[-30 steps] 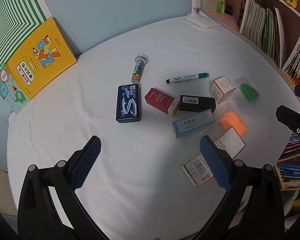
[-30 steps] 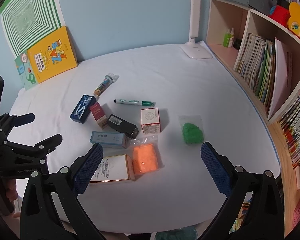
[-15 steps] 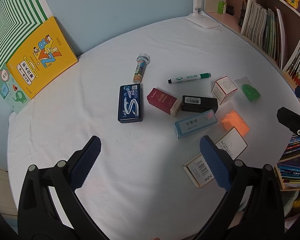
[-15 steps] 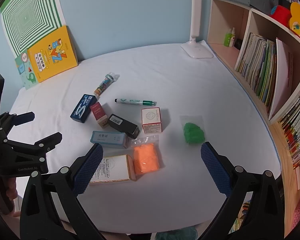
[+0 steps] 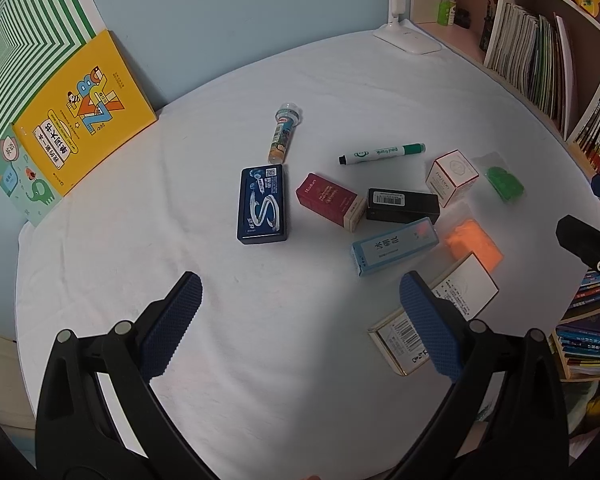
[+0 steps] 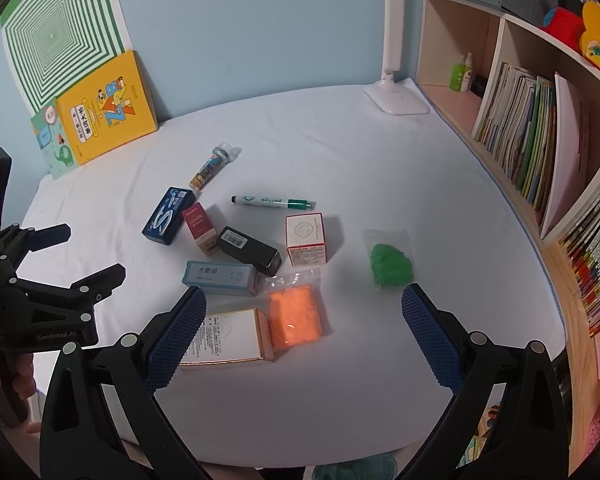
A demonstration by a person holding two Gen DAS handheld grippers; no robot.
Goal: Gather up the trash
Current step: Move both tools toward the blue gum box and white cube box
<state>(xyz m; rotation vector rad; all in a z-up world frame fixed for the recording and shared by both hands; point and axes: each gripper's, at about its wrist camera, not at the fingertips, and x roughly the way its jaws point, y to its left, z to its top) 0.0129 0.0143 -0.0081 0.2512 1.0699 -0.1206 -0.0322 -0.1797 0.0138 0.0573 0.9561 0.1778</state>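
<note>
Boxes (image 6: 221, 277) clustered mid-table (image 6: 380, 360), marker (image 6: 273, 201) behind, books (image 6: 107, 107) against wall

Soft, even indoor light, faint shadows, sharp centre, strong fisheye bending and dark corners.

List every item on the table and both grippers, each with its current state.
left gripper: open, empty
right gripper: open, empty
green marker: capped, lying flat
tube: lying on its side
dark blue box: lying flat
red box: on its side
black box: on its side
white cube box: standing, closed
light blue box: lying flat
orange bag: flat
green bag: flat
desk lamp: upright
</note>
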